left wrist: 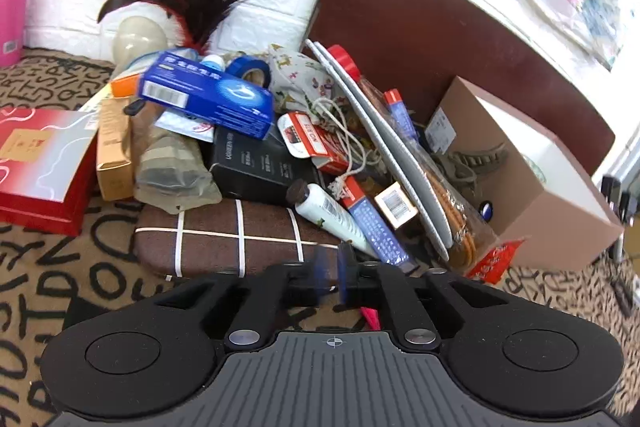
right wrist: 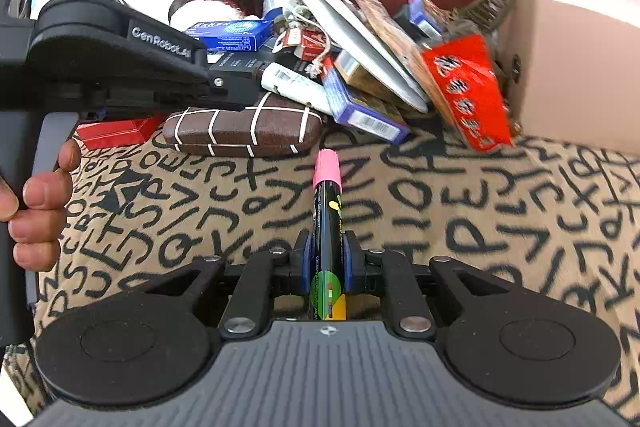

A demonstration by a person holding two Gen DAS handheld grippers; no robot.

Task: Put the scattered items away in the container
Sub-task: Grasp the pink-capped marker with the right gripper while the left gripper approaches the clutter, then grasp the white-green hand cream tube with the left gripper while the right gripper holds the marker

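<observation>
Looking along the left gripper (left wrist: pixel 329 273): its blurred fingers stand partly closed, whether anything is held cannot be told; ahead lie a brown checked case (left wrist: pixel 224 239), a heap topped by a blue box (left wrist: pixel 208 97), and the cardboard box (left wrist: pixel 532 179) at right. Right view: the right gripper (right wrist: pixel 327 261) clamps a pink-capped marker (right wrist: pixel 326 227) above the lettered cloth (right wrist: pixel 480 211); case (right wrist: pixel 240 131) and heap block the way ahead.
</observation>
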